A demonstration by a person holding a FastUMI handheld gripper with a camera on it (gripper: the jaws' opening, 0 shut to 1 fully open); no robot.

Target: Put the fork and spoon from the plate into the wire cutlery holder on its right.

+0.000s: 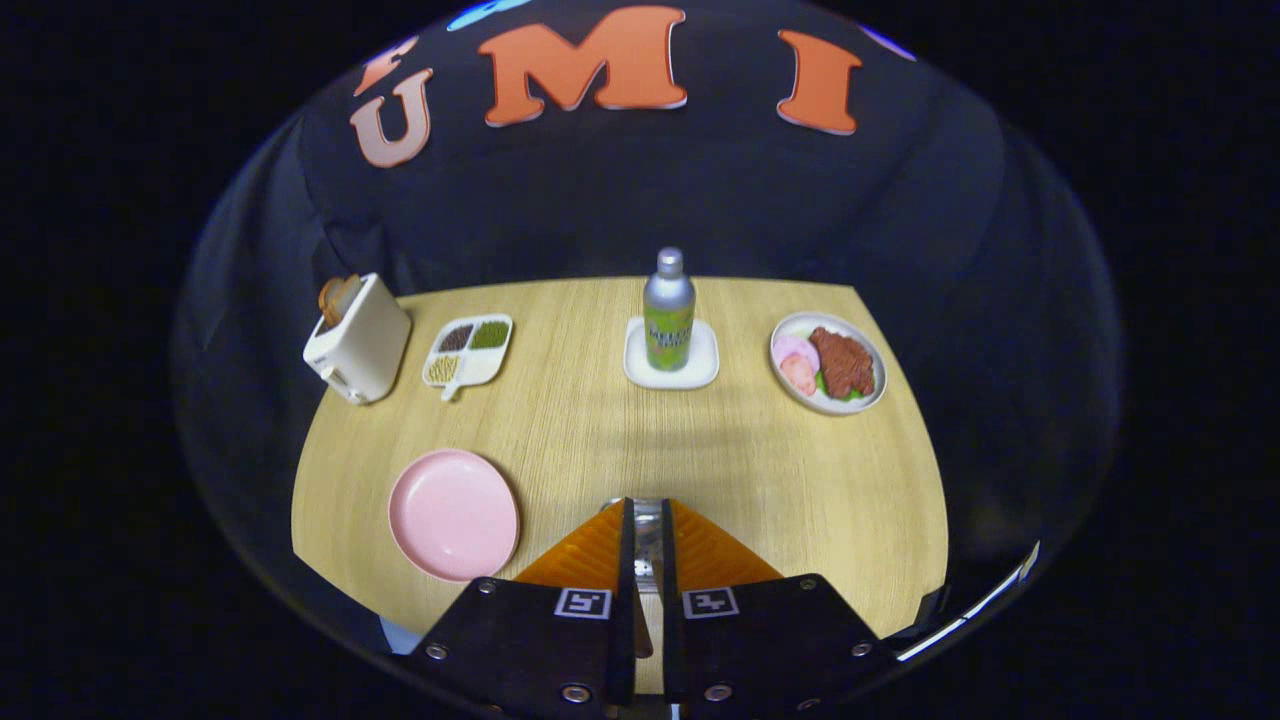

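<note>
Task's thing: silver metal piece (pixel 648 535) in the slit between the fingers; fork, spoon or holder wire, cannot tell.
Long axis: runs forward along the fingers; which end leads is hidden.
Claw: two-finger gripper (pixel 648 505) nearly closed, only a narrow slit; cannot tell whether both fingers press on the metal.
Plate: round pink plate (pixel 453 513) on the pale wooden table (pixel 560 440), just left of the fingers, with no cutlery on it.
Holder: wire cutlery holder not made out; judged to lie right of the plate, under the fingers.
Coming move, judged: keep the piece upright over the holder, then part the fingers.
Beyond: grey metal bottle (pixel 668 320), well ahead.
</note>
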